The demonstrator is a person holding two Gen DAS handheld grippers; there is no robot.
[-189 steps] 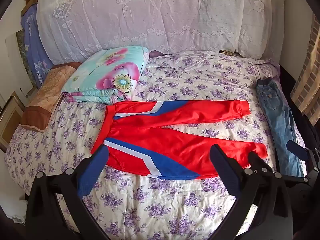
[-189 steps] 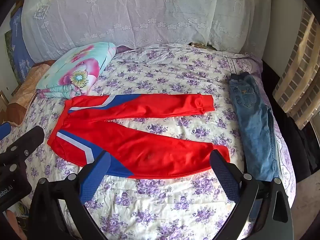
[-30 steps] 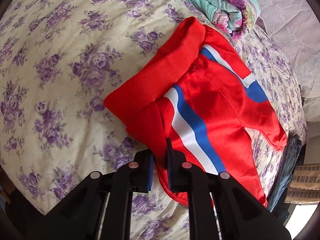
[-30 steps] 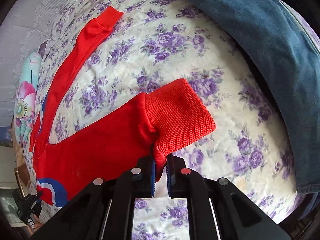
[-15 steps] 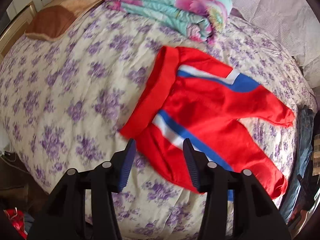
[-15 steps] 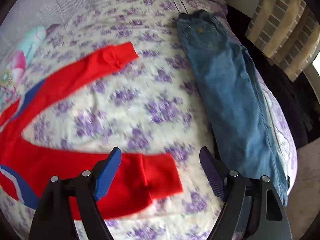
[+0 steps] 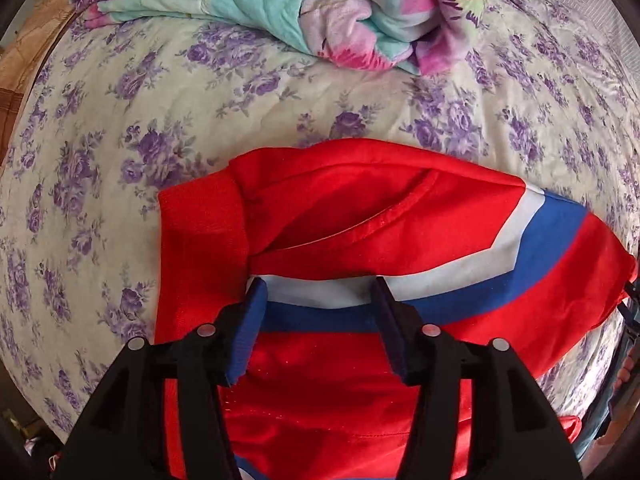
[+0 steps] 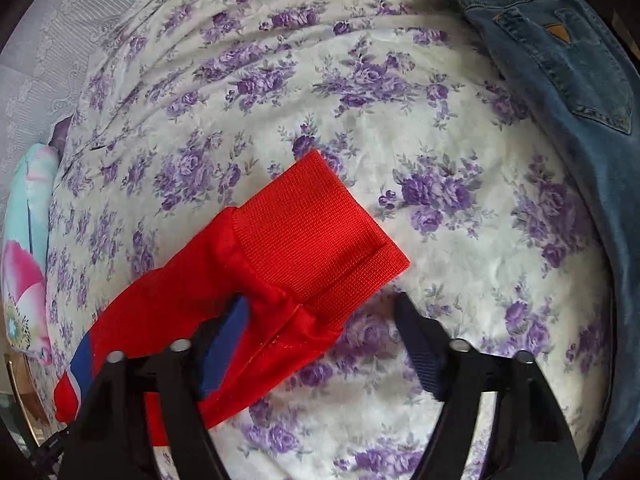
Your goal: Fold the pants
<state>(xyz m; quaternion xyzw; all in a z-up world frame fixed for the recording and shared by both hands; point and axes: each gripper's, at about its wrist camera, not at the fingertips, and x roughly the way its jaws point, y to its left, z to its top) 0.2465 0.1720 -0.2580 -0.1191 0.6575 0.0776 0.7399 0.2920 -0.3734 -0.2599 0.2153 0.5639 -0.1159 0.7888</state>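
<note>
The red pants [image 7: 360, 220] with white and blue stripes lie on the flowered bed sheet [image 7: 120, 140], folded lengthwise with one leg over the other. In the left wrist view the ribbed waistband [image 7: 200, 240] is at the left. My left gripper [image 7: 318, 292] is open just above the striped hip area, holding nothing. In the right wrist view the stacked red ribbed cuffs [image 8: 316, 232] lie on the sheet. My right gripper [image 8: 320, 312] is open over the leg ends, its left finger [image 8: 224, 336] over the red cloth.
A folded turquoise and pink quilt [image 7: 280, 4] lies beyond the waistband. Blue jeans [image 8: 580, 100] lie along the right side of the bed. A lace cover [image 8: 48, 40] hangs at the headboard. The bed edge is close on the near side.
Both grippers, shut on the near leg a second ago, have opened and let go. The pants now lie folded leg over leg, and both grippers hover low over them.
</note>
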